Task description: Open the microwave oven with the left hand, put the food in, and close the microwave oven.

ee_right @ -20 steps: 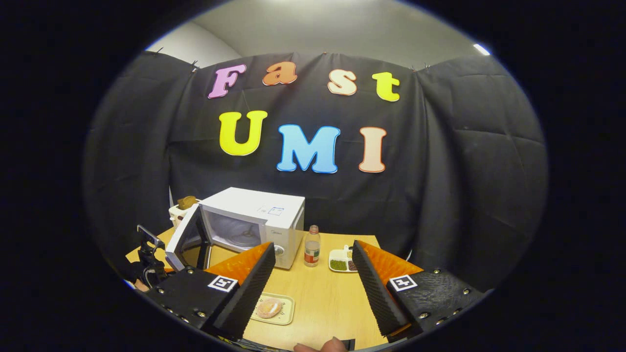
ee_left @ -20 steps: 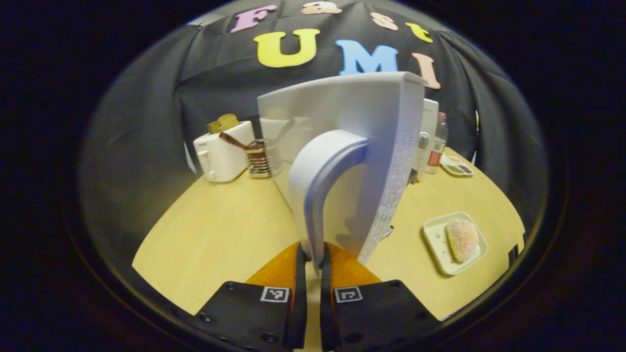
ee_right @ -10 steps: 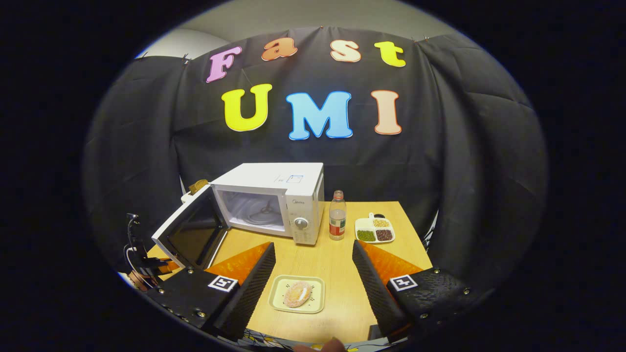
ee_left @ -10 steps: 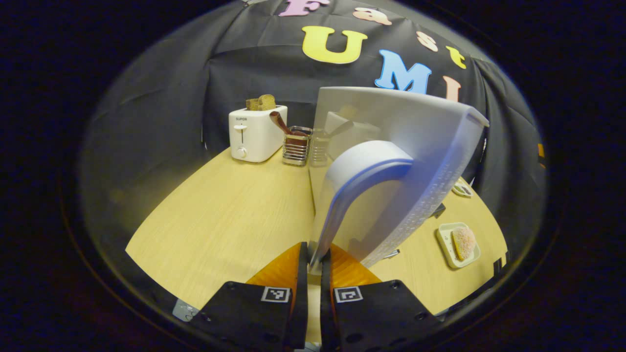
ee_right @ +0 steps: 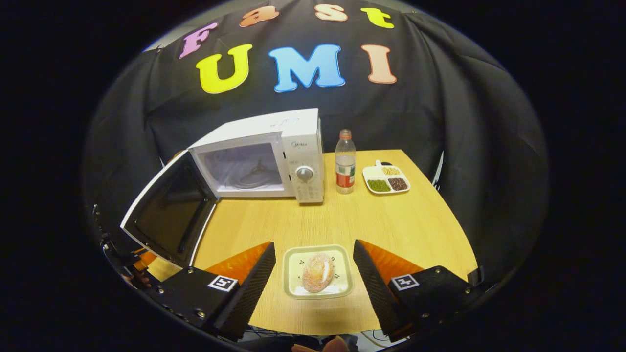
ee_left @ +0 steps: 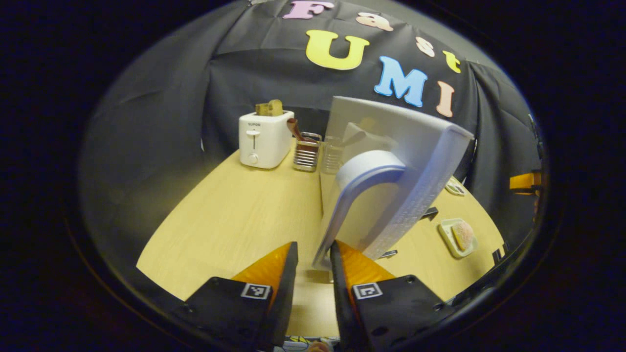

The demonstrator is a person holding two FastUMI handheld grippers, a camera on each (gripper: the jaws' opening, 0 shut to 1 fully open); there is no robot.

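Note:
The white microwave [ee_right: 293, 142] stands at the back of the table with its door [ee_right: 168, 215] swung wide to the left and its cavity bare. In the left gripper view the door [ee_left: 391, 146] rises close ahead. The lower end of its curved handle [ee_left: 362, 181] sits between the parted fingers of my left gripper [ee_left: 314, 247], which is open. The food, a sugared bun [ee_right: 318, 271], lies on a small pale plate [ee_right: 342, 288] near the front edge. My right gripper [ee_right: 313, 243] hangs open above it, one finger on each side. The plate [ee_left: 447, 239] also lies right of the door.
A white toaster [ee_left: 264, 139] with bread and a wire utensil rack [ee_left: 306, 151] stand at the back left. A water bottle [ee_right: 345, 164] and a divided dish [ee_right: 386, 178] of beans sit right of the microwave. Bare table [ee_right: 391, 220] lies between them and the plate.
My left gripper has opened off the door handle, after pulling the door wider. My right gripper has tipped down and moved in until the plate lies between its fingers.

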